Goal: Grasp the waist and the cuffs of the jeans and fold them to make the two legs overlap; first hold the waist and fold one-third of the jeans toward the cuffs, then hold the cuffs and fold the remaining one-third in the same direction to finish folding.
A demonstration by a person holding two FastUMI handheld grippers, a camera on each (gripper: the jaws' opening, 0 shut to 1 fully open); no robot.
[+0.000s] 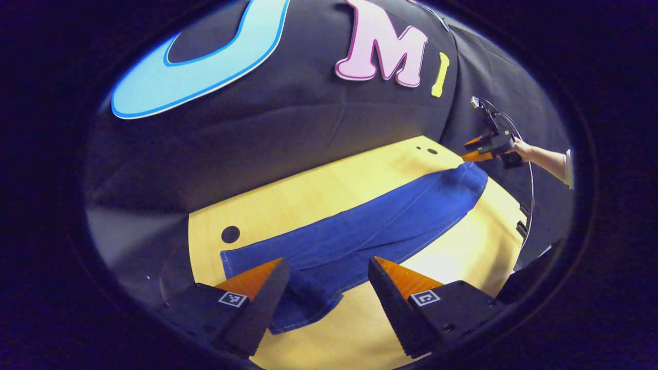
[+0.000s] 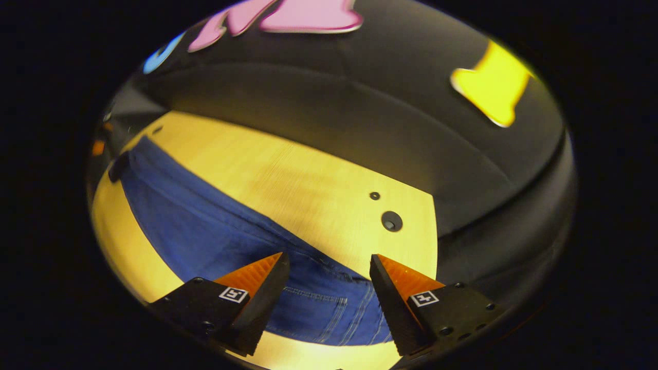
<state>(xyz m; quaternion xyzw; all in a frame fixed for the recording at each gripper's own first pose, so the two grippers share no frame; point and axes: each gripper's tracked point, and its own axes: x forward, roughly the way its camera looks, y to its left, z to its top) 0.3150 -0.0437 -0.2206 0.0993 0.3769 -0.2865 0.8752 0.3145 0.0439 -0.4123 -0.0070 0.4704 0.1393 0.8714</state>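
Note:
Blue jeans point(image 1: 360, 226) lie stretched flat across a yellow wooden table point(image 1: 318, 190). In the left gripper view the cuffs point(image 1: 303, 303) are nearest. My left gripper point(image 1: 329, 267) is open above them, its fingers apart on either side of the cloth. At the far waist end a hand point(image 1: 524, 150) holds my right gripper point(image 1: 475, 149) just over the cloth. In the right gripper view the waist with its stitched pocket point(image 2: 329, 303) lies under my right gripper point(image 2: 329, 264), which is open and holds nothing. The legs point(image 2: 195, 216) run away to the left.
The table has round dark holes point(image 1: 230, 234) point(image 2: 391, 221) near its far edge. Black cloth walls point(image 1: 288, 128) rise behind the table. A thin cable point(image 1: 530, 195) curves down by the table's right end. Bare tabletop point(image 2: 288, 174) lies beyond the jeans.

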